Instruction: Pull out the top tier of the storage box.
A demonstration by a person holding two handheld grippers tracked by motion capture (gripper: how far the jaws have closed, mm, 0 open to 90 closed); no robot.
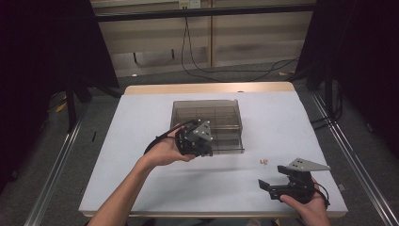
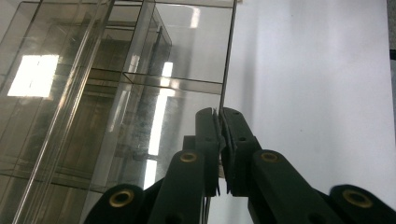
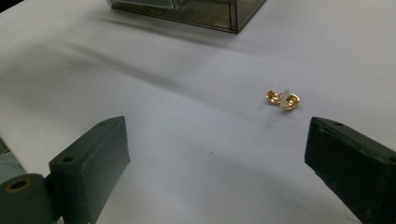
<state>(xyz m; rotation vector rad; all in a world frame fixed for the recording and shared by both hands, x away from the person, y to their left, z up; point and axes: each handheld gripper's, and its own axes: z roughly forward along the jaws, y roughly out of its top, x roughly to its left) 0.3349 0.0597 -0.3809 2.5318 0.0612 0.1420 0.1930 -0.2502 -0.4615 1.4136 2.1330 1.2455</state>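
Left gripper point(image 2: 220, 116) jaws pinched on thin edge of clear compartment box point(image 1: 207, 123) mid-table, right gripper point(image 3: 215, 154) jaws wide apart, empty, facing small gold earrings point(image 3: 283, 100) on white table point(image 1: 141, 179); no readable writing.

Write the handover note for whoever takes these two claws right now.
Left claw: shut on the thin clear lid of the clear compartment box, at the box's near side.
Right claw: open, holding nothing, low over the table near its front right edge.
Gold earrings: lying loose on the table ahead of the right claw, apart from the box and untouched.
Done: lid gripped.
Left, probably: finish opening the lid, pick up the earrings with the right claw, place them in a compartment. Which compartment I cannot tell.
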